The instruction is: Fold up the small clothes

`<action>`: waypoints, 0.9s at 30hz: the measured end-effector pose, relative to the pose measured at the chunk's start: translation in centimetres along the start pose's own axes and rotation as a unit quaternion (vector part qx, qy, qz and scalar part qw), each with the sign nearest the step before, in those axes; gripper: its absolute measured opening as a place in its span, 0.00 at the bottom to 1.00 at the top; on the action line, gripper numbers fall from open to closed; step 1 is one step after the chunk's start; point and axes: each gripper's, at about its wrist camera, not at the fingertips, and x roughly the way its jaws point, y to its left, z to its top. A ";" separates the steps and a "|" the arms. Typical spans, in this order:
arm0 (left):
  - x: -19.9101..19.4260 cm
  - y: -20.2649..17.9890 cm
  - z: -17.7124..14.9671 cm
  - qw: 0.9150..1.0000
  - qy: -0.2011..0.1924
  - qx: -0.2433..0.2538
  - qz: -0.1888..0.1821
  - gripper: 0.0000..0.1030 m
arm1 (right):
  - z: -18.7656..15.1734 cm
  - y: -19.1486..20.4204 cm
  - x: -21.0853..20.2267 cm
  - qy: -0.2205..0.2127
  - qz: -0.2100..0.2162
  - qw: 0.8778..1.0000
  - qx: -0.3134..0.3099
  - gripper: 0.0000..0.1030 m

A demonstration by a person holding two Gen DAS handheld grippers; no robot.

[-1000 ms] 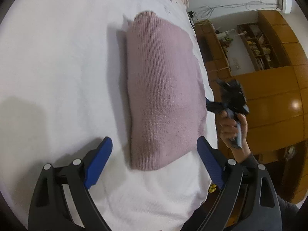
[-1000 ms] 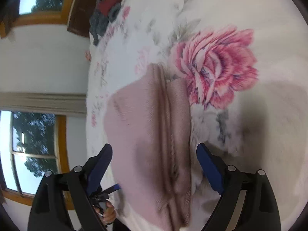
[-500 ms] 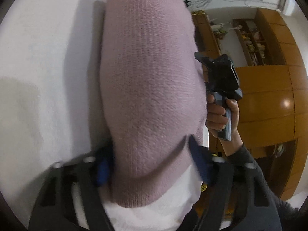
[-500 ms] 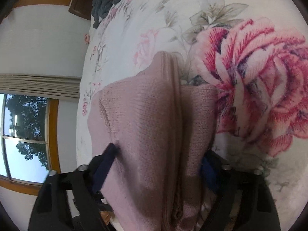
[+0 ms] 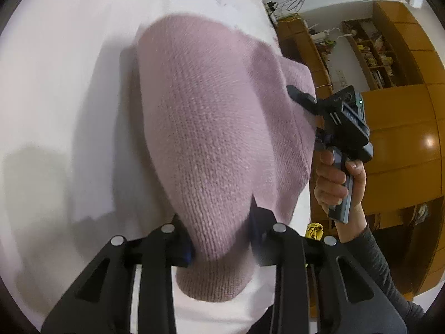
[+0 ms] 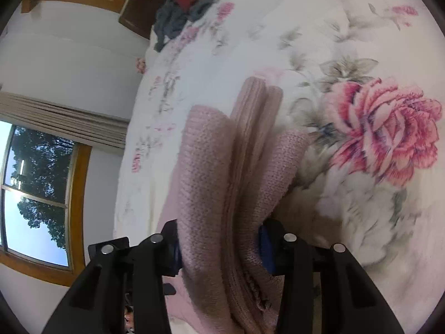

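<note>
A folded pink knit sweater [image 5: 217,139] lies on the white bed cover [image 5: 55,97]. My left gripper [image 5: 221,239] is shut on its near end, and the knit bulges out between the fingers. In the right wrist view the same sweater [image 6: 222,194] shows its stacked folded layers, and my right gripper [image 6: 221,245] is shut on that edge. The right gripper [image 5: 342,122], held in a hand [image 5: 333,183], shows at the sweater's right side in the left wrist view.
The bed cover carries a large pink rose print [image 6: 386,136]. A pile of dark grey and red clothes [image 6: 186,8] lies at the far end of the bed. Wooden cabinets [image 5: 403,139] stand beyond the bed's right edge, and a window [image 6: 36,194] is on the wall.
Both grippers were open and short of the sweater a second ago. They moved in over its opposite ends and shut on it, bunching the knit between the fingers.
</note>
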 end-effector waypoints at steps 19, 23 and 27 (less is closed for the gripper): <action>-9.7 9.8 -16.3 0.992 -0.024 -0.105 0.068 0.48 | -15.1 2.9 10.9 0.086 0.001 0.996 0.036 0.61; -14.9 6.9 -16.7 0.978 -0.127 -0.071 0.152 0.61 | -15.8 3.9 5.3 0.025 0.004 0.999 0.039 0.63; -18.1 3.7 -18.0 0.981 -0.171 -0.021 0.090 0.63 | -17.5 6.5 1.4 0.003 0.009 1.000 -0.007 0.59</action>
